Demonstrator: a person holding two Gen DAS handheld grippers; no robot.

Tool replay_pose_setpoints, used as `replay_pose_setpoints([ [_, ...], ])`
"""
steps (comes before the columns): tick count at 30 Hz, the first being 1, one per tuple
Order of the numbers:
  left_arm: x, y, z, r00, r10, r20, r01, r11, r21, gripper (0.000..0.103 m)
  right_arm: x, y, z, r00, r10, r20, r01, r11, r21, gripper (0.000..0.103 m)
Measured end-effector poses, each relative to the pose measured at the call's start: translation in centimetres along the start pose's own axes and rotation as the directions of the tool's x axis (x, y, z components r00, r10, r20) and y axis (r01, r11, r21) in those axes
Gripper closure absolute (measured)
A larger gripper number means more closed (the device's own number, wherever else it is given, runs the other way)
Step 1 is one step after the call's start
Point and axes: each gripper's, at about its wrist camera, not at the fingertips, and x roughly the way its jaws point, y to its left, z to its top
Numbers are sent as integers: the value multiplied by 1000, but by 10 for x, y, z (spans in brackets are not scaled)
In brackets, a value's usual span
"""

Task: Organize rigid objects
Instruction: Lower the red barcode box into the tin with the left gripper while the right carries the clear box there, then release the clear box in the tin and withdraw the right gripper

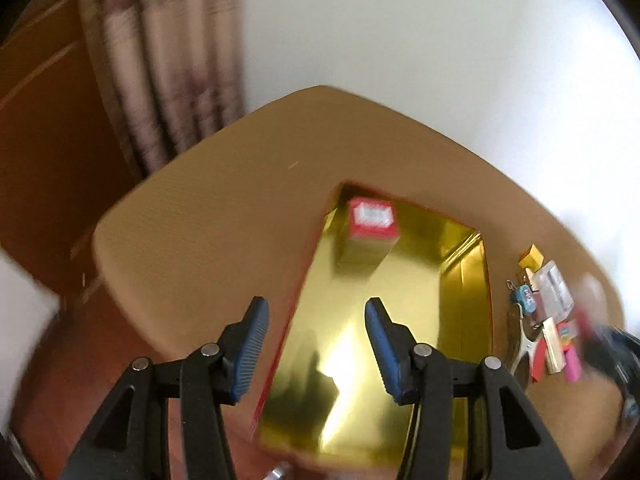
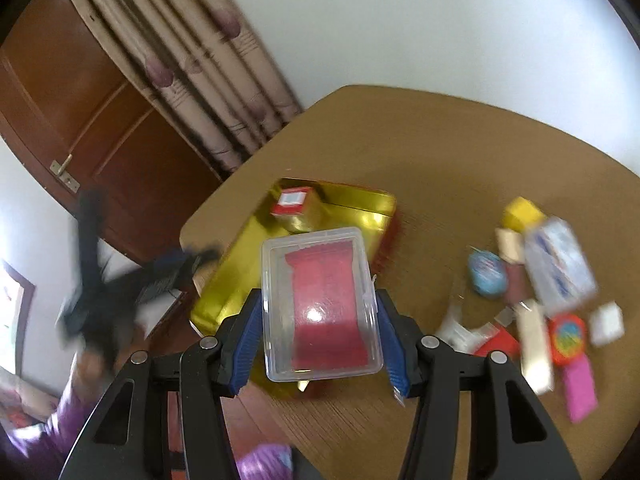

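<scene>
Clear plastic case [image 2: 320,304] with one red card inside sits clamped between my right gripper [image 2: 318,344] fingers, above the gold tin's [image 2: 236,280] near edge; only that view shows it. My left gripper [image 1: 316,344] gapes, holding nothing, one red box [image 1: 372,218] in the tin at twelve o'clock, the trinket pile [image 1: 548,316] at three.

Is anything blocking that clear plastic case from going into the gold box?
Nothing visible does. The right gripper holds the clear case just over the open gold box. Only a small red box stands in its far corner; the rest shows bare.
</scene>
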Motion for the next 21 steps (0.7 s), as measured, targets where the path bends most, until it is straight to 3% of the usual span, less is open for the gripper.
replay_pose_setpoints([
  [2, -11, 19, -17, 999, -30, -22, 28, 996, -85, 52, 29, 12, 15, 999, 24, -32, -24, 1000, 7, 52],
  [4, -20, 35, -36, 998, -57, -31, 52, 987, -150, 52, 57, 20, 25, 998, -6, -55, 7, 1000, 3, 52],
  [6, -25, 43, -46, 999, -30, -15, 27, 985, -169, 52, 79, 24, 32, 997, -12, -79, 13, 1000, 15, 52],
  [9, -29, 50, -57, 999, 45, 28, -39, 984, -172, 52, 111, 23, 38, 993, -60, -104, 63, 998, 29, 52],
  [15, -17, 46, -63, 1000, 3, -15, -5, 994, -111, 52, 146, 12, 45, 986, -104, -133, 116, 989, 88, 52],
  [21, -14, 32, -68, 1000, -2, -19, 1, 998, -57, 52, 159, 15, 49, 970, -216, -109, 220, 975, 30, 51],
])
